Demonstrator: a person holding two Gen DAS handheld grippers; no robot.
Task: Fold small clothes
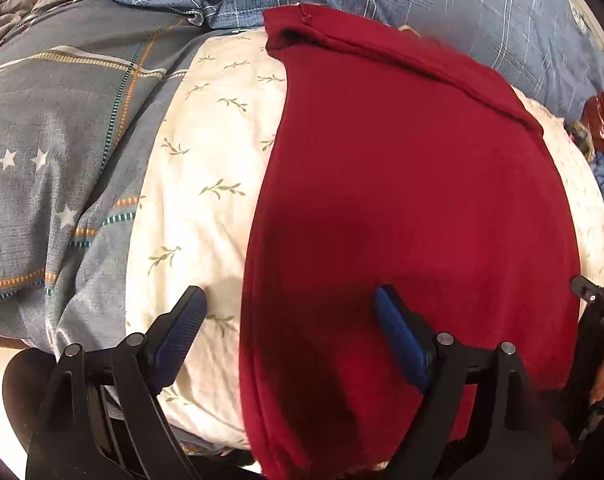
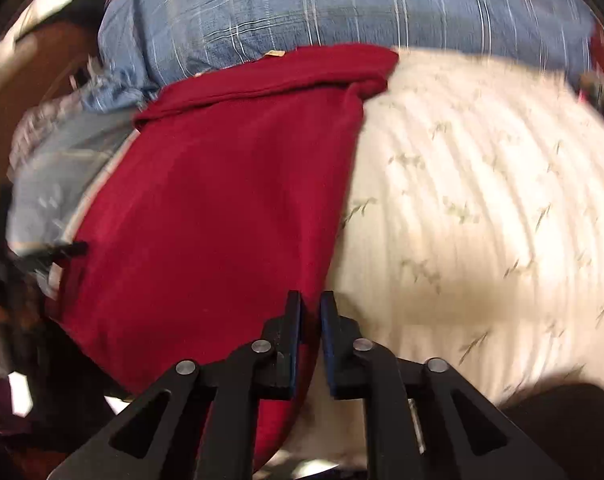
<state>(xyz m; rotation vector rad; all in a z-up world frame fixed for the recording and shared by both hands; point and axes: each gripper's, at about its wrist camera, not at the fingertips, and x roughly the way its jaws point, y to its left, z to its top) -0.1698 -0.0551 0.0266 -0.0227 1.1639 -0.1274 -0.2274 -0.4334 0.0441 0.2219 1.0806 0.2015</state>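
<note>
The red garment (image 1: 402,200) lies flat on the cream leaf-print sheet (image 1: 206,152). Left gripper (image 1: 290,300) spread wide over its edge; right gripper (image 2: 311,304) apparently pinches its near edge.

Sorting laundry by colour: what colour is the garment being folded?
Dark red garment, plain; clearest in the left wrist view.

Cream bedsheet (image 1: 206,168) with green sprig print covers bed, warm light across it. Grey-blue duvet (image 1: 62,152) with stars and orange-teal stripes bunched along sheet's left edge. Blue plaid bedding (image 1: 442,4) heaped beyond sheet's far edge. Cluttered red and blue items (image 1: 600,128), possibly bags, off sheet's far right corner; view there poor.
</note>
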